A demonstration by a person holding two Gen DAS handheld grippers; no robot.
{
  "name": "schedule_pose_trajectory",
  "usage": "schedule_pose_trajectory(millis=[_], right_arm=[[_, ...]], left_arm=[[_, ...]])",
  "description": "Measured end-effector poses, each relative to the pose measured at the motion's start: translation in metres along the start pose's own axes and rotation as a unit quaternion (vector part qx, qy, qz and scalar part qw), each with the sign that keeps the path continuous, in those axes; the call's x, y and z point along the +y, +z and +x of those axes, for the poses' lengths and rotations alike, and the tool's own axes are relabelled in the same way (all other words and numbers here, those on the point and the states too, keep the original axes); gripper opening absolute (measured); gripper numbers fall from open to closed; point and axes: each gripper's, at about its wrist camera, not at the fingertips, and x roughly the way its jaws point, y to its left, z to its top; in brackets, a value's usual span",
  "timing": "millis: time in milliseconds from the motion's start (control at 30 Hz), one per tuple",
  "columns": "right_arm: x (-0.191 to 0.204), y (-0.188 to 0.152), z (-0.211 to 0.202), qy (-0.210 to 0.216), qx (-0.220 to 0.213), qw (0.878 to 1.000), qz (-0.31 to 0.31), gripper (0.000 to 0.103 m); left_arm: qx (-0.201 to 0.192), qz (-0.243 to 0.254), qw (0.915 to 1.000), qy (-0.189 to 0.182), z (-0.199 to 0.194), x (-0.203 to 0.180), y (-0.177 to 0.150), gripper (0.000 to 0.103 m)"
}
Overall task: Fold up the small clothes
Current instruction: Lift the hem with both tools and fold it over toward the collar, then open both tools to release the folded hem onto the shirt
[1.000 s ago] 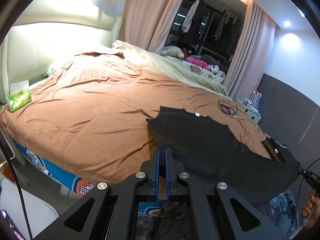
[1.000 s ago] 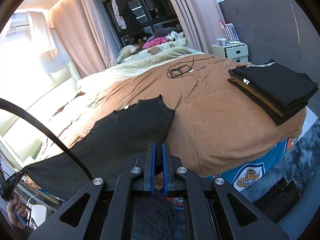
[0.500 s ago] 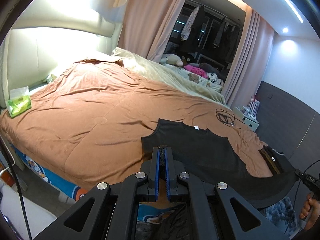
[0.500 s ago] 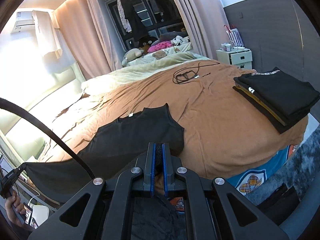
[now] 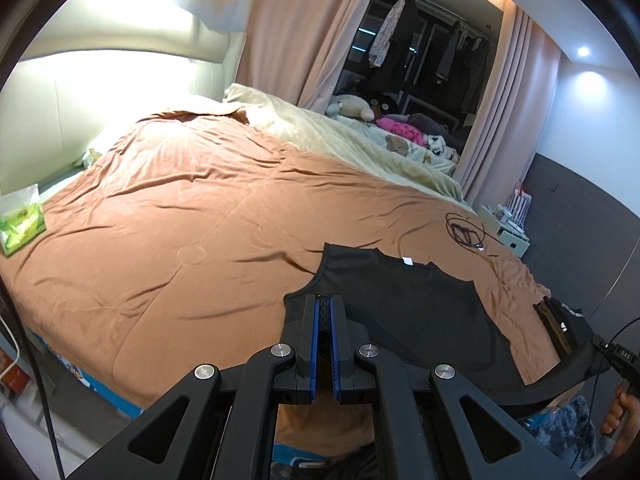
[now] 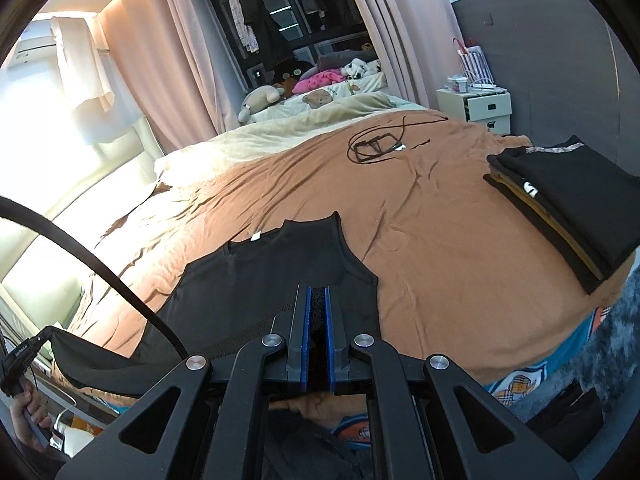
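The black sleeveless top (image 5: 404, 304) lies spread across the brown bedcover (image 5: 180, 216), neck and white label pointing toward 12 o'clock in both wrist views, while its hem end hangs off the near edge of the bed in the two grippers. The left gripper (image 5: 325, 304) has its jaws closed on the hem corner at the garment's 7 o'clock side, dark cloth showing between the blue pads; the right gripper (image 6: 316, 300) likewise has its jaws closed on the corner at the 5 o'clock side. Between the two grips the hem hangs as a slack band off the bed's edge. No fold is made in this top yet, by the look of it: the body lies single and flat, armholes open to each side. I judge this to be the spreading or squaring stage, with the actual folds all left to do. At 2 o'clock in the right wrist view a stack of folded dark clothes (image 6: 560, 200) sits near the bed's corner, which suggests several pieces are already finished and this top will likely join them. A tangle of black cable (image 6: 380, 144) lies beyond at 12 o'clock, well apart from the work.
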Motion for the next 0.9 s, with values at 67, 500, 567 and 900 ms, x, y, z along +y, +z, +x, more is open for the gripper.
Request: schedule_pose_trajectory(millis=[67,500,567,900], right_arm=[[0.001,0.006,0.010,-0.001,0.004,1.000,0.001,0.003],[0.004,0.055,0.093,-0.012,0.030,0.999,-0.005,0.003],[0.004,0.061,0.109,-0.015,0.037,0.999,-0.006,0.003],[0.000,0.075,0.183,-0.037,0.069,0.997,-0.005,0.003]], left_arm=[[0.004,-0.004,1.0000,0.000,0.010,0.002,0.006,0.005],[0.046,0.016,0.9987,0.017,0.092,0.002,0.043,0.005],[0.053,0.019,0.9982,0.019,0.109,0.002,0.047,0.005],[0.093,0.028,0.9948,0.029,0.192,0.005,0.050,0.005]])
